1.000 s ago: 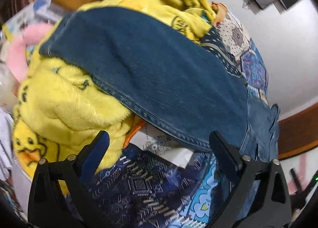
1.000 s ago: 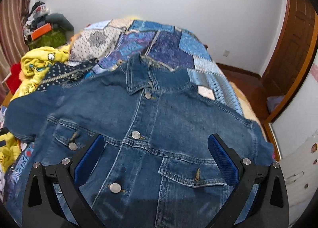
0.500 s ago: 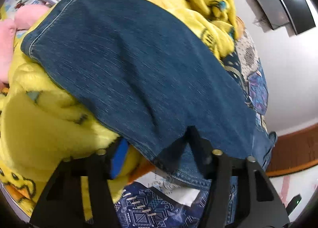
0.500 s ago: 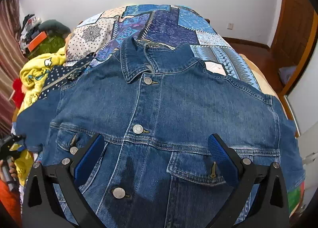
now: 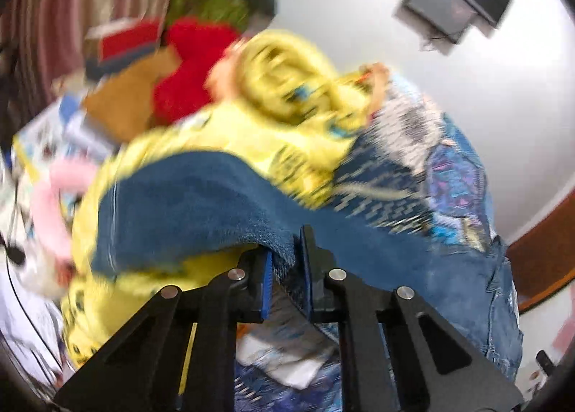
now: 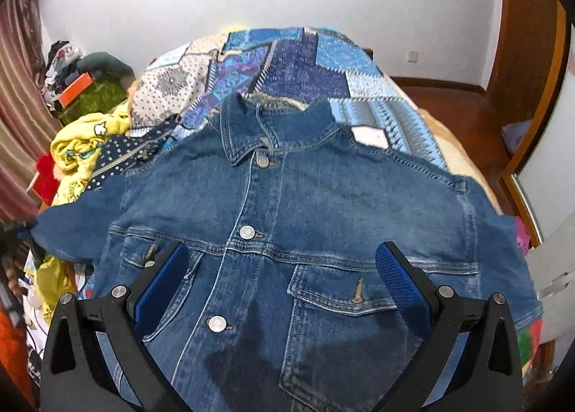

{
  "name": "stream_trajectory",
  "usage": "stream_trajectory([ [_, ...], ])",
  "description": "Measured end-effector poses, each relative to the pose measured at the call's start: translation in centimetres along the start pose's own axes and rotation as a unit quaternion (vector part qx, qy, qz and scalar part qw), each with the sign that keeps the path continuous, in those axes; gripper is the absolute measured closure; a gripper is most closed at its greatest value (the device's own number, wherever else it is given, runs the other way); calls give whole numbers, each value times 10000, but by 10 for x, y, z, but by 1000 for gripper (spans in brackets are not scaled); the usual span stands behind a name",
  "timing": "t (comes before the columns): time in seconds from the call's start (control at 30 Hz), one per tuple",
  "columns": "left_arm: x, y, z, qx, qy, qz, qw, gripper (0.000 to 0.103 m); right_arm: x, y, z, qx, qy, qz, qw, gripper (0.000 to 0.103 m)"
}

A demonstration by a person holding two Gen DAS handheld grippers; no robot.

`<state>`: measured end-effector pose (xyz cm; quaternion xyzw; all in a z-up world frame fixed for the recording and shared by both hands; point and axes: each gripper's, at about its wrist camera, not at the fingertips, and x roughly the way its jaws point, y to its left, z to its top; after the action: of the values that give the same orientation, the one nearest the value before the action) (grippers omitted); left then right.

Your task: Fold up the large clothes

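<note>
A blue denim jacket (image 6: 287,218) lies front up, buttoned, on a patchwork bedspread (image 6: 298,67), collar toward the far wall. My right gripper (image 6: 282,282) is open and empty, hovering above the jacket's lower chest between the two pockets. My left gripper (image 5: 285,268) is shut on the jacket's left sleeve (image 5: 187,210), pinching its lower edge; the view is motion-blurred. The same sleeve (image 6: 72,228) and the left gripper (image 6: 16,228) show at the left edge of the right wrist view.
A yellow fleece garment pile (image 5: 287,95) lies beside the sleeve, also in the right wrist view (image 6: 82,146). Red fabric (image 5: 194,63) and clutter sit by the curtain. A dotted navy cloth (image 6: 125,156) lies near the shoulder. A wooden door (image 6: 521,70) stands right.
My left gripper went from open in front of the sleeve to shut on its edge, and is lifting it. My right gripper rose slightly over the jacket, still open.
</note>
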<state>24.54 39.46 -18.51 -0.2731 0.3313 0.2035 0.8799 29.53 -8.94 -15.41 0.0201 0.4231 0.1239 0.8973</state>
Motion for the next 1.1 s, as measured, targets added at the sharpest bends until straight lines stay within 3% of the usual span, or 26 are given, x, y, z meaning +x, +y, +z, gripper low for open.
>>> stream_trajectory([
  [0.1,-22,-58,14,659,-380,-209,9969,91,-12,-4,1,-33,-151,-9,9999,0],
  [0.27,-36,-149,17,1345,-515,-903,9854,91,-30,-16,-2,85,-328,103,9994,0],
  [0.4,-34,-227,-7,1924,-303,-1476,9697,92,-37,-24,-6,123,-410,46,9991,0],
  [0.6,-10,-311,-81,2821,419,-1833,9408,92,-39,-44,-14,185,-377,-64,9991,0],
  [0.83,37,-346,-189,3706,1652,-1587,9001,92,-40,-72,-26,449,-219,-60,9987,0],
  [1.03,39,-333,-213,3686,2245,-1533,8889,92,-38,-83,-32,506,-113,-85,9986,0],
  [1.1,35,-326,-205,3524,2444,-1616,8888,76,-38,-86,-33,522,-100,-72,9986,0],
])
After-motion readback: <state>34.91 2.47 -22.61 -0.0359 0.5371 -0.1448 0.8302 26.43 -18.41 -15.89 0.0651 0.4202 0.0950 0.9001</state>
